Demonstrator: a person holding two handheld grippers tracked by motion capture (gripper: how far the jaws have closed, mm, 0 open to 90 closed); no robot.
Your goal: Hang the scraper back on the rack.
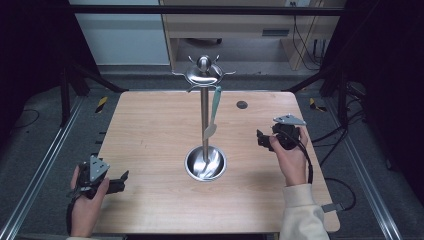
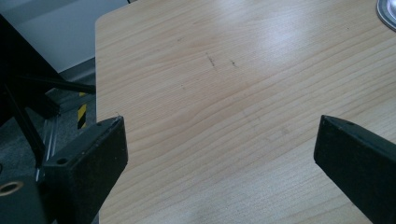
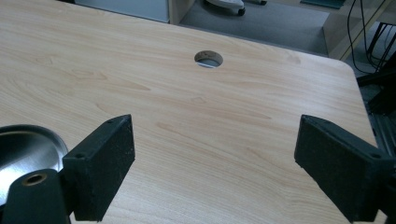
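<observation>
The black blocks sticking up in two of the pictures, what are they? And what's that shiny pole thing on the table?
Those black blocks are jaws, like big tweezers. A person holds one tool in each hand: the left gripper and the right gripper. The top picture comes from a camera up high, looking down at the wooden table. The other two come from little cameras riding on each gripper, looking out between its jaws. Both sets of jaws are open and hold nothing. The shiny thing is a metal stand with hooks on top and a round dish at the bottom. A pale green utensil, maybe a spatula, hangs from one hook. The table also has a small round hole.
</observation>
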